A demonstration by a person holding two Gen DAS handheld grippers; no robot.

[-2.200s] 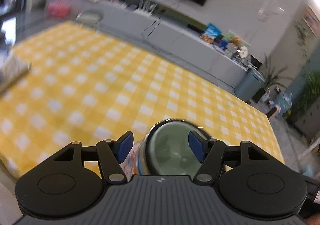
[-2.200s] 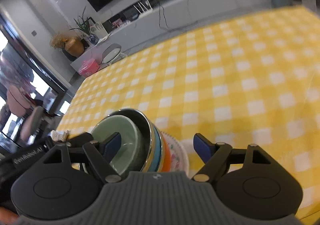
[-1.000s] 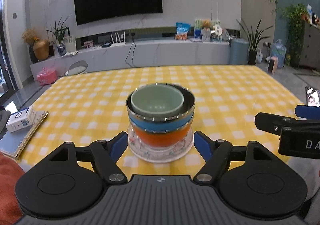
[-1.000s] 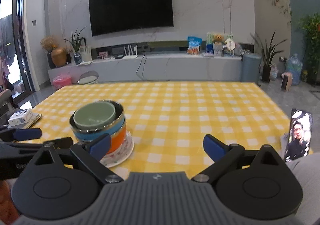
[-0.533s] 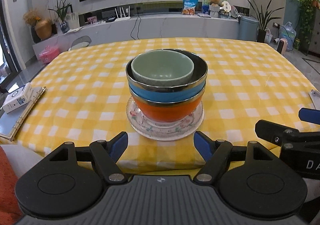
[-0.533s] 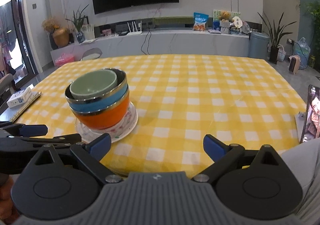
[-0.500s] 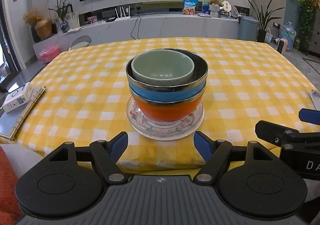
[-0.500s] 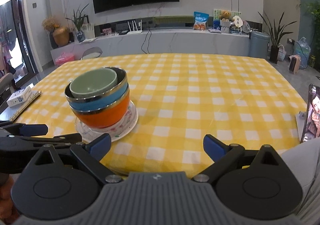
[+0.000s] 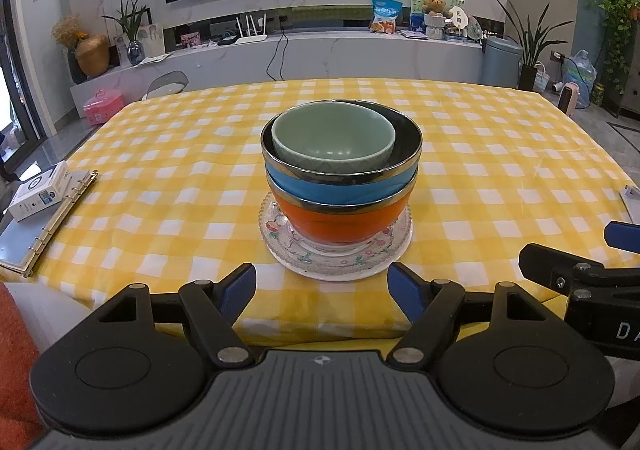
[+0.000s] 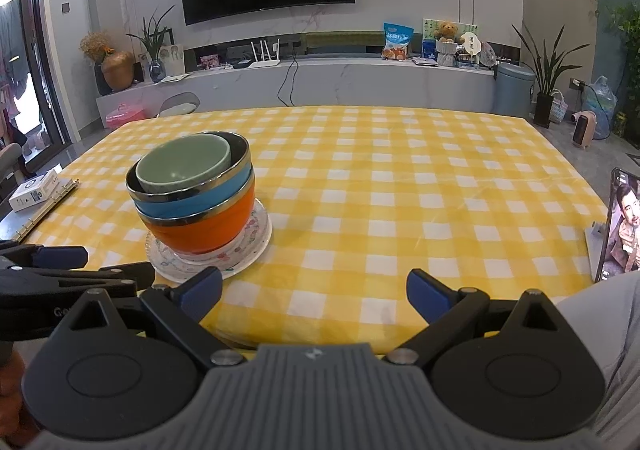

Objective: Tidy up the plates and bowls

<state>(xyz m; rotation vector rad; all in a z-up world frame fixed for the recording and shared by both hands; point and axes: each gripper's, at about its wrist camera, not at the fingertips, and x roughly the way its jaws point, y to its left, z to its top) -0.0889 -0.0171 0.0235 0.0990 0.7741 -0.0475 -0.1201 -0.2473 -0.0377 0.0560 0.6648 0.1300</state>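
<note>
A glass floral plate (image 9: pixel 335 256) sits near the front edge of the yellow checked table (image 9: pixel 500 154). On it stand an orange bowl (image 9: pixel 340 220), a blue bowl (image 9: pixel 340 186) and a small green bowl (image 9: pixel 333 140), nested upright. My left gripper (image 9: pixel 321 292) is open and empty, just before the plate at the table edge. My right gripper (image 10: pixel 314 292) is open and empty, to the right of the stack (image 10: pixel 192 206). The plate also shows in the right wrist view (image 10: pixel 244 250).
A binder (image 9: pixel 44 226) with a white box (image 9: pixel 38 190) on it lies at the table's left edge. A phone on a stand (image 10: pixel 618 226) is at the right edge. A TV console with plants stands beyond the table.
Both grippers pulled back from the bowl stack and levelled out over the last two seconds. In the last half second they hardly moved.
</note>
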